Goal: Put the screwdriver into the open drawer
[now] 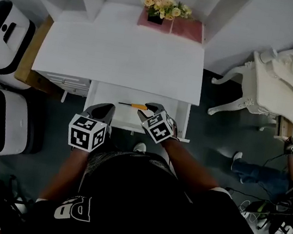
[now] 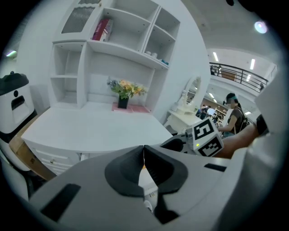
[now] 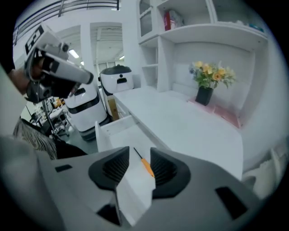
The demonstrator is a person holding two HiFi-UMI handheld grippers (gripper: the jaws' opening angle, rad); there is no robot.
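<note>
The screwdriver (image 1: pixel 133 105) lies flat in the open drawer (image 1: pixel 109 95) under the bench (image 1: pixel 123 55); my right tool (image 3: pixel 138 153) hangs over it, jaws apart, empty. My left tool (image 2: pixel 143 151) is closed on nothing, near the drawer's front.

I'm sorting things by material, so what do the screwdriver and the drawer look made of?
Screwdriver: bright orange handle, evenly coloured, probably plastic; thin dark shaft, likely metal. Drawer: flat matte white panels, looks like painted wood or board; which one cannot be told.
</note>
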